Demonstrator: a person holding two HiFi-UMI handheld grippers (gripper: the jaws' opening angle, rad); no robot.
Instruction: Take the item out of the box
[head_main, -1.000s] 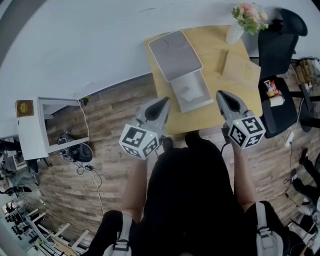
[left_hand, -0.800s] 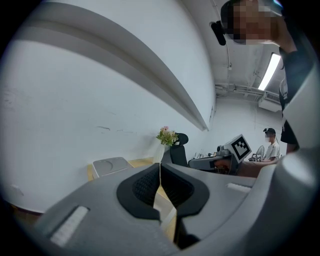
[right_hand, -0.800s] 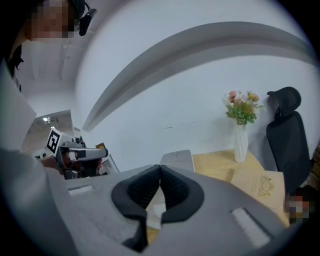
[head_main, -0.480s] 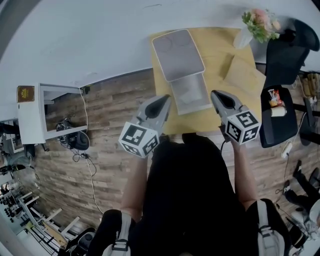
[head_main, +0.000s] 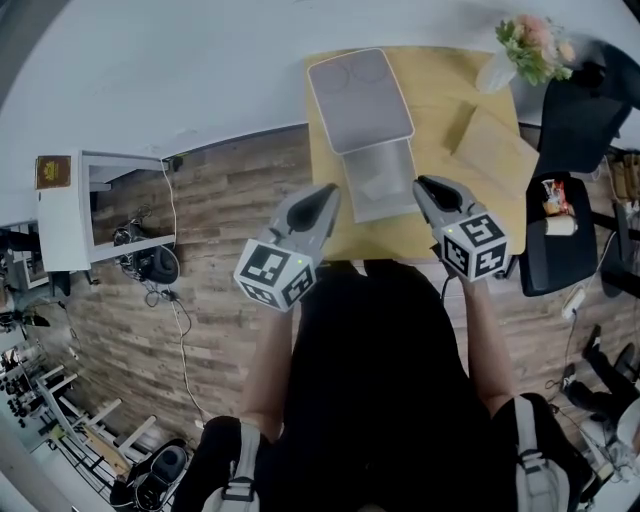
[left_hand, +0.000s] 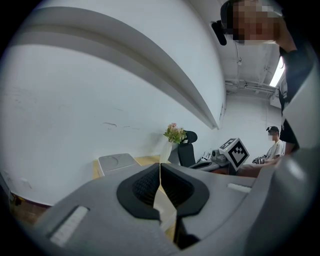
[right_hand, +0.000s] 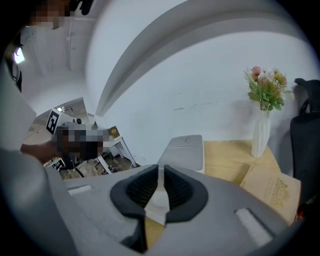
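The fingers of the left gripper (head_main: 325, 195) are pressed together on nothing, just left of the open box (head_main: 360, 100) on the desk (head_main: 440, 110). A pale item (head_main: 374, 188) is seen lying in the box's tray. The fingers of the right gripper (head_main: 424, 186) are being opened, with nothing between them. The approach is judged to be in hand; wider spreading and a descent into the tray are called for next. Since a second ago, both grippers have been brought closer to the box.
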